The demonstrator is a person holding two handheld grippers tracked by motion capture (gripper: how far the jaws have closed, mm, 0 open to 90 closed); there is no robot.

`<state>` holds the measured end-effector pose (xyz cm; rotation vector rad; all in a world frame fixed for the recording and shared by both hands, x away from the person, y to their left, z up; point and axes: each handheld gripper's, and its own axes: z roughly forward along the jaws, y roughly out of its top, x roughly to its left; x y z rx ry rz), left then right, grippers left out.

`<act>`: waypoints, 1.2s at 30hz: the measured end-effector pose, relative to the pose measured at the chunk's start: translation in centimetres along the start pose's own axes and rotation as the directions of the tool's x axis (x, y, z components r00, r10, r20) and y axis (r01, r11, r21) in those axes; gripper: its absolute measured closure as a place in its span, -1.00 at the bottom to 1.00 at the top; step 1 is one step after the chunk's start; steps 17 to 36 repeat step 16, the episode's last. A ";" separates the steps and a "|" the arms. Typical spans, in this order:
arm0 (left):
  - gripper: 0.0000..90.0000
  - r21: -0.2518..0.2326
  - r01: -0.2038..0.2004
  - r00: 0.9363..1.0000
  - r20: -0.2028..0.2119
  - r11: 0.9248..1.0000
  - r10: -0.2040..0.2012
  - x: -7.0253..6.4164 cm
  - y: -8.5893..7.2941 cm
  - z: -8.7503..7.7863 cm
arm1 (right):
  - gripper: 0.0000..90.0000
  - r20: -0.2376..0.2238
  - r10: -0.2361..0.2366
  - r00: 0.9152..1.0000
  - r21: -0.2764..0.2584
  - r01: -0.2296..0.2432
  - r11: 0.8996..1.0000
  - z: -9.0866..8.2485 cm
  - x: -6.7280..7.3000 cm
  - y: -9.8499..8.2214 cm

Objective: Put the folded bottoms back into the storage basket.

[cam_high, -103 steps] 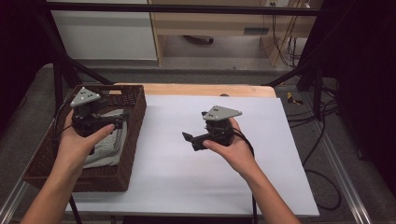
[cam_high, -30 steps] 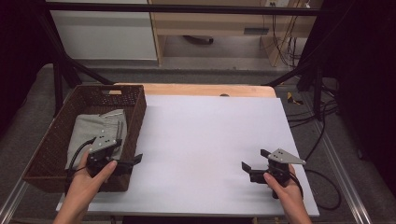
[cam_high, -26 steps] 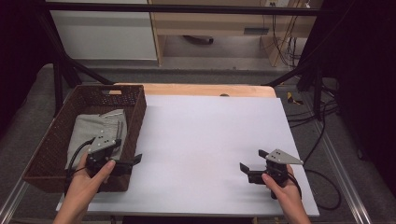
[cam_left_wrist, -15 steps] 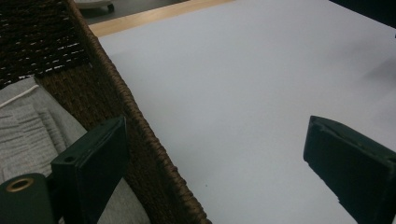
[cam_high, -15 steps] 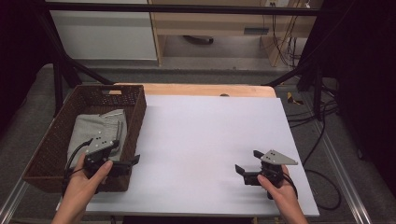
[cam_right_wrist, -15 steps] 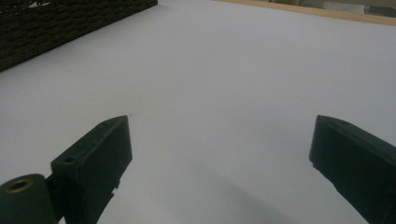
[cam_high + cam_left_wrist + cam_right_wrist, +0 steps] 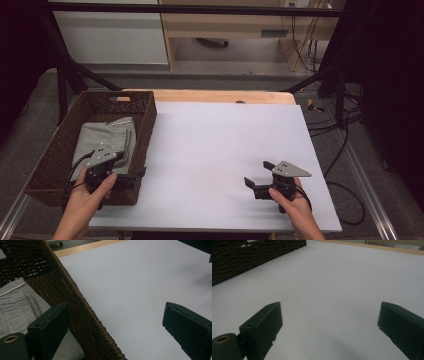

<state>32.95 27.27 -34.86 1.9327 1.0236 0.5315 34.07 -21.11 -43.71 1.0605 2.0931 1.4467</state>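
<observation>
A dark wicker basket [image 7: 149,117] stands at the table's left and holds a folded grey garment [image 7: 102,137]. My left gripper [image 7: 136,177] hovers at the basket's near right corner, open and holding nothing. In the left gripper view it [image 7: 115,311] straddles the basket wall [image 7: 82,315], one jaw over the grey garment [image 7: 15,310] and the other over the white table [image 7: 130,277]. My right gripper [image 7: 256,173] is open and holding nothing, low over the white table [image 7: 220,140] near its front right. Its jaws [image 7: 329,307] point left toward the basket [image 7: 249,255].
The white sheet covers most of the table, with a wooden strip [image 7: 225,96] along the far edge. Black frame bars [image 7: 200,9] and cables [image 7: 345,120] lie beyond the table at the back and right.
Both grippers have pulled back from the basket's garment and the table's middle to the near edge. Over the last second the right gripper drifted a little left; the left barely moved.
</observation>
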 end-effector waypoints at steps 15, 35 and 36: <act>-0.84 -0.003 0.001 1.000 -0.002 1.000 -0.001 -0.1 -0.1 0.1 | -0.84 0.072 0.015 0.997 -0.024 -0.013 1.000 2.4 -1.2 0.9; -0.84 -0.003 -0.001 1.000 -0.002 1.000 0.001 -0.1 -0.1 0.2 | -0.84 0.073 0.011 0.997 -0.023 -0.009 1.000 2.4 -1.2 0.9; -0.84 -0.003 -0.001 1.000 -0.002 1.000 0.001 -0.1 -0.1 0.2 | -0.84 0.073 0.011 0.997 -0.023 -0.009 1.000 2.4 -1.2 0.9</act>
